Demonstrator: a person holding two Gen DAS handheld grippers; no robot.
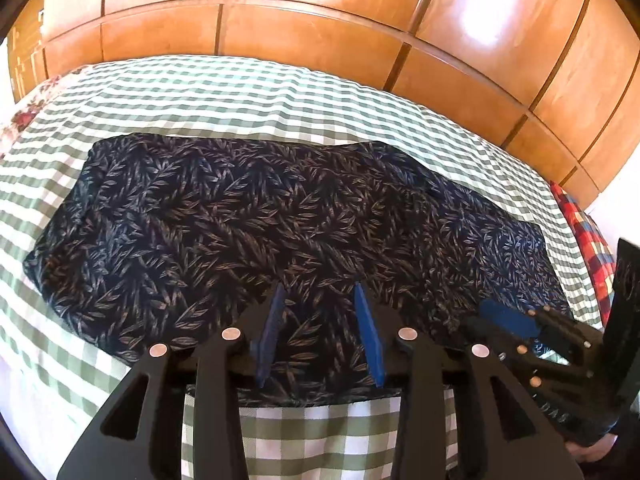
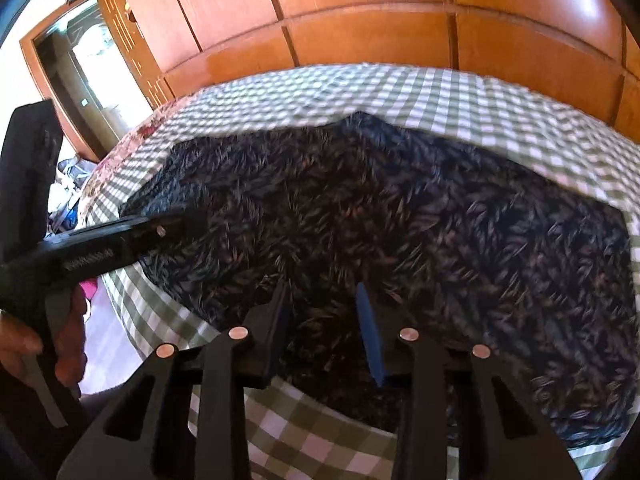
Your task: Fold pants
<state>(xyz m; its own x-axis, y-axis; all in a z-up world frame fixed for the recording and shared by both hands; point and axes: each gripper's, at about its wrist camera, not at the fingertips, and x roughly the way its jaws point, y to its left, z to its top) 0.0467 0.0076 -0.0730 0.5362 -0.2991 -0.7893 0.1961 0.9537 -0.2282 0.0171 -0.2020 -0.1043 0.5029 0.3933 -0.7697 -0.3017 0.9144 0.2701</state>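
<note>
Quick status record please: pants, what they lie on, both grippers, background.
pants: dark leaf print, laid lengthwise across the bed, already doubled over
bedsheet: green and white check, under the pants
left gripper: jaws apart above the near edge, nothing clamped
right gripper: jaws apart over the pants, nothing clamped; view blurred
wardrobe: wooden panels behind the bed

Home bedroom: bed (image 1: 280, 92), wooden wardrobe (image 1: 320, 12).

Right wrist view motion-blurred: pants (image 2: 400, 216) print smeared. Red plaid cloth (image 1: 588, 240) cut off at frame edge.
</note>
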